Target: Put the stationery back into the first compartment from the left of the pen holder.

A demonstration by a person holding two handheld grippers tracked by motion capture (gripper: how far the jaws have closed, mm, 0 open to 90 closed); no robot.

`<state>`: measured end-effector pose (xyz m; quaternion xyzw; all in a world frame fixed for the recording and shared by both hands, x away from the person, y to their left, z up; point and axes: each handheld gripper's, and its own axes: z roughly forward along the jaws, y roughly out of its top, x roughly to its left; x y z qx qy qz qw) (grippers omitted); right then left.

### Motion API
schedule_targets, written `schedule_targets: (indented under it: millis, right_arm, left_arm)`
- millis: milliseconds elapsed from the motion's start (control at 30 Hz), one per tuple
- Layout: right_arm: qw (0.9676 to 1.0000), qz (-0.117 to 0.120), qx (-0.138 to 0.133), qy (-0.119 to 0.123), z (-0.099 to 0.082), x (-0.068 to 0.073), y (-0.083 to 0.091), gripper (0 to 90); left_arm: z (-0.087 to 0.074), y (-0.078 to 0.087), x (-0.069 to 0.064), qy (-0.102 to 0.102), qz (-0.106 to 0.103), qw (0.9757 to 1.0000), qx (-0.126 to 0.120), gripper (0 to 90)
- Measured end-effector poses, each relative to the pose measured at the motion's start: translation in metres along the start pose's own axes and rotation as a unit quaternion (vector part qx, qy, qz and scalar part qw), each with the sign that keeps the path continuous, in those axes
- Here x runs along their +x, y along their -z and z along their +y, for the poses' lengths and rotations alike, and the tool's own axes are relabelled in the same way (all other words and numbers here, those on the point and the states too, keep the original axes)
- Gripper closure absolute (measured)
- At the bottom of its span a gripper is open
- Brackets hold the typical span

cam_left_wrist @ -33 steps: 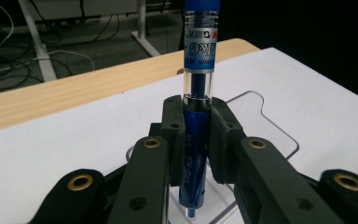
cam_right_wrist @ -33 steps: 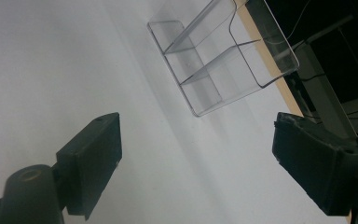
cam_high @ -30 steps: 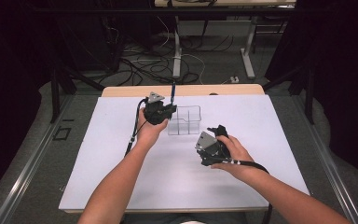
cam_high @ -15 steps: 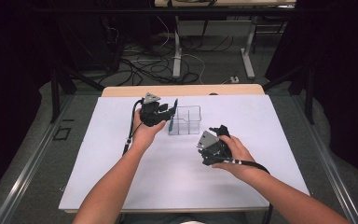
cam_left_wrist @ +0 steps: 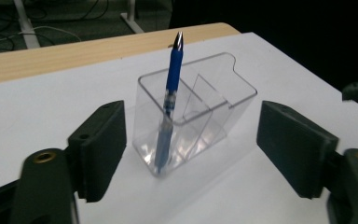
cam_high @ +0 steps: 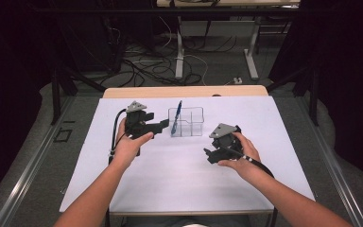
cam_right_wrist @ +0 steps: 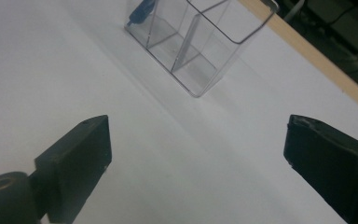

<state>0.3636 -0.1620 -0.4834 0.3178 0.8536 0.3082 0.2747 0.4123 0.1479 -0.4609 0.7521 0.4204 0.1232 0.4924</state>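
While the right gripper point(cam_high: 211, 153) rests low at the right of centre in the high view, its 2 jaws wide with only bare white table point(cam_high: 184, 189) between them, the left gripper point(cam_high: 162, 125) sits higher, left of centre; its jaws have just been opening and stand wide, nothing between them. Just beyond, the blue pen point(cam_left_wrist: 168, 105) stands tilted in the left compartment of the clear holder point(cam_left_wrist: 214, 109).
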Motion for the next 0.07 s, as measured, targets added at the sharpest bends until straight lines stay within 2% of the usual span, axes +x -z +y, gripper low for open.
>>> schedule_targets:
  millis: [67]
  right_arm:
    - [0.9995,0.003,0.001,-0.032,-0.0030,-0.0054,0.0004,2.4]
  left_arm:
    - [-0.0072,0.0088,0.0012,-0.001,0.003,1.0000,0.001,15.2]
